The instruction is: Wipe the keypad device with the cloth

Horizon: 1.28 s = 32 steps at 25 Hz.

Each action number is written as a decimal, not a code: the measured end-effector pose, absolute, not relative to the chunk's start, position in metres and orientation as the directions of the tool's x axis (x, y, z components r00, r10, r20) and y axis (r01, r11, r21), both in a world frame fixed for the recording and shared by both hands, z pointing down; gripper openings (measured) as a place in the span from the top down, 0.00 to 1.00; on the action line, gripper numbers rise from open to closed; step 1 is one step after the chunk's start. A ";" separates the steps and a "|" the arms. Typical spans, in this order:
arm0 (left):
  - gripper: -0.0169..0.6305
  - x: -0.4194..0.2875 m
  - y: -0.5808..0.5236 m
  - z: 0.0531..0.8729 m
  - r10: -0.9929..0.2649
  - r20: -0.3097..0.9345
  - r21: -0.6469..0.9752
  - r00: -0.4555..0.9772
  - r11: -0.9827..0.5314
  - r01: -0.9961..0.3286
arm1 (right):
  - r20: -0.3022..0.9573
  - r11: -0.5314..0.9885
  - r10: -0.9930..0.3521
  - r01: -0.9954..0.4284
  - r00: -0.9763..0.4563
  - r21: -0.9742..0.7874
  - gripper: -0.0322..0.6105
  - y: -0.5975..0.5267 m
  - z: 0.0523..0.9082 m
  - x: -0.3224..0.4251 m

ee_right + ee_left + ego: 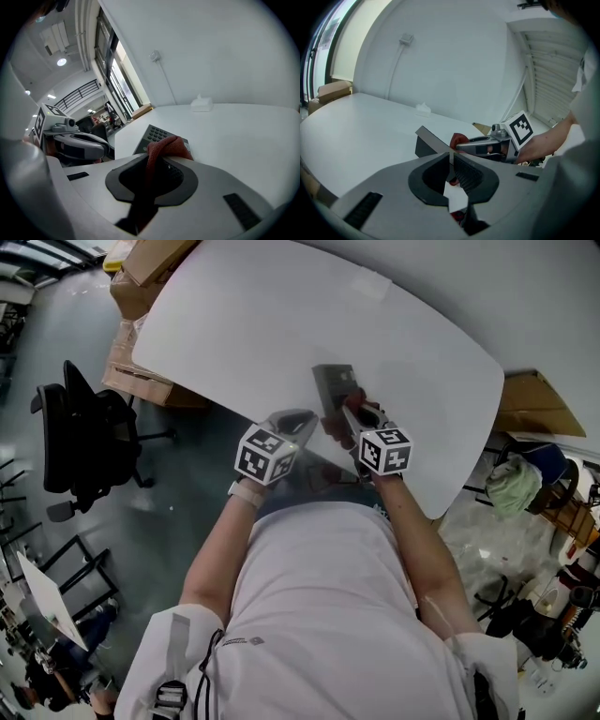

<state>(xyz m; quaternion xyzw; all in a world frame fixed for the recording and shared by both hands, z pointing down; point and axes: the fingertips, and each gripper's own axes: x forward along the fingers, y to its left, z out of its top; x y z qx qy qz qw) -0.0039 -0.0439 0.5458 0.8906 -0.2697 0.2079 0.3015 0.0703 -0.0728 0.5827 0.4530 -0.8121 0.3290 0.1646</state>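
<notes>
The dark grey keypad device (335,387) is at the near edge of the white table (281,324). My left gripper (302,420) is shut on the device's near edge; in the left gripper view the device's thin edge (432,139) runs between the jaws of the left gripper (451,161) and looks tilted. My right gripper (354,415) is shut on a red cloth (164,149), which rests on the device's near part. The keypad buttons (156,134) show just beyond the right gripper (157,165). The cloth (458,139) and right gripper (490,146) are also in the left gripper view.
A small white object (371,285) lies on the table's far side, seen as a white lump (201,103) near the wall. Cardboard boxes (141,282) and a black office chair (84,432) stand to the left, more cardboard (534,404) to the right.
</notes>
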 end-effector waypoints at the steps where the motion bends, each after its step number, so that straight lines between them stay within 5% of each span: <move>1: 0.95 -0.003 -0.044 0.548 -0.355 0.539 0.425 0.764 -0.668 -0.611 | 0.564 0.375 -0.627 -0.843 -0.537 -0.386 0.86 -0.073 0.585 0.072; 26: 0.96 0.028 -0.030 0.573 -0.327 0.639 0.378 0.696 -0.655 -0.654 | 0.663 0.312 -0.593 -0.890 -0.456 -0.333 0.86 -0.081 0.640 0.123; 32: 0.96 0.029 -0.029 0.573 -0.322 0.644 0.372 0.694 -0.661 -0.652 | 0.579 0.394 -0.604 -0.837 -0.548 -0.381 0.86 -0.091 0.594 0.103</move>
